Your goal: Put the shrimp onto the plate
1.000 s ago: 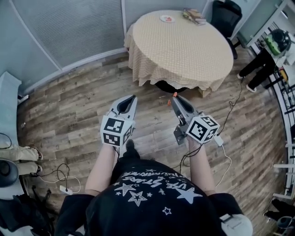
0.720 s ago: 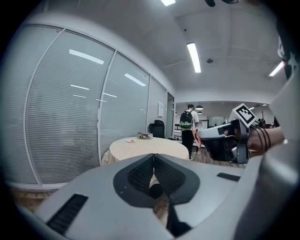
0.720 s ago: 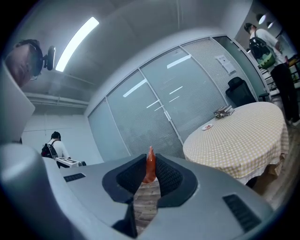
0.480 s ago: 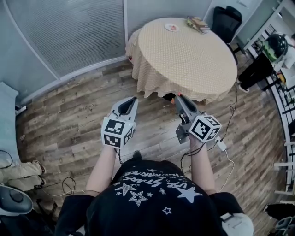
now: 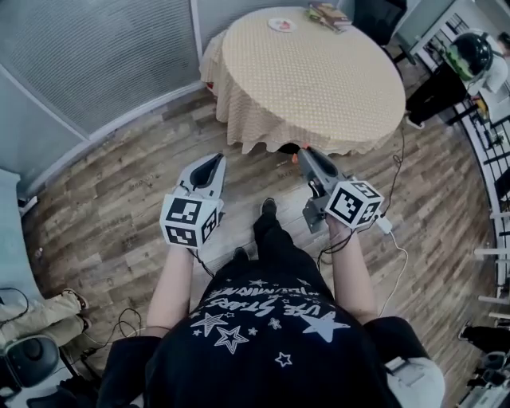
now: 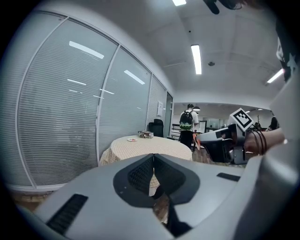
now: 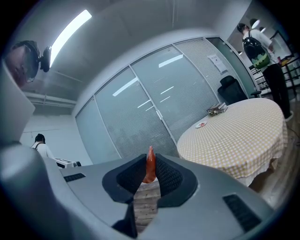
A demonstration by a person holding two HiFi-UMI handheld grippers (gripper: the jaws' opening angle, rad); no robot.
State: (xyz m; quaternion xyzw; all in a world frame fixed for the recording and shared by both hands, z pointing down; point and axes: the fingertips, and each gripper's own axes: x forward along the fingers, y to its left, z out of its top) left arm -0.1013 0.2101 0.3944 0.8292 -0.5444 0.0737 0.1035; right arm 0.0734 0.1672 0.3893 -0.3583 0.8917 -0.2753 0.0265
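**A:** How much room is there to move, and where are the edges?

**B:** The brown wooden plank floor (image 5: 111,199) lies open between the person and the round table under a beige checked cloth (image 5: 319,76). The cloth's hanging hem is just beyond the tips of both grippers. A curved glass wall with grey blinds (image 5: 96,56) runs along the left. On the right, a white cable (image 5: 396,271) trails over the floor.

**A:** And the plate?

**B:** The small white plate (image 5: 280,25) sits at the far rim of the table, near a stack of books (image 5: 328,14). It is well apart from both grippers, with the whole width of the tabletop between.

**A:** What are the fingers doing?

**B:** The right gripper (image 5: 306,153) has its jaws nearly together, pinching the small orange shrimp (image 7: 149,168) between the dark ribbed pads. The shrimp's pointed end sticks up past the jaw tips. It is held in the air near the table's near edge, not on the plate. The left gripper (image 5: 210,166) has its jaws pressed together at the tips, with nothing between them. It is held over the floor beside the right one.
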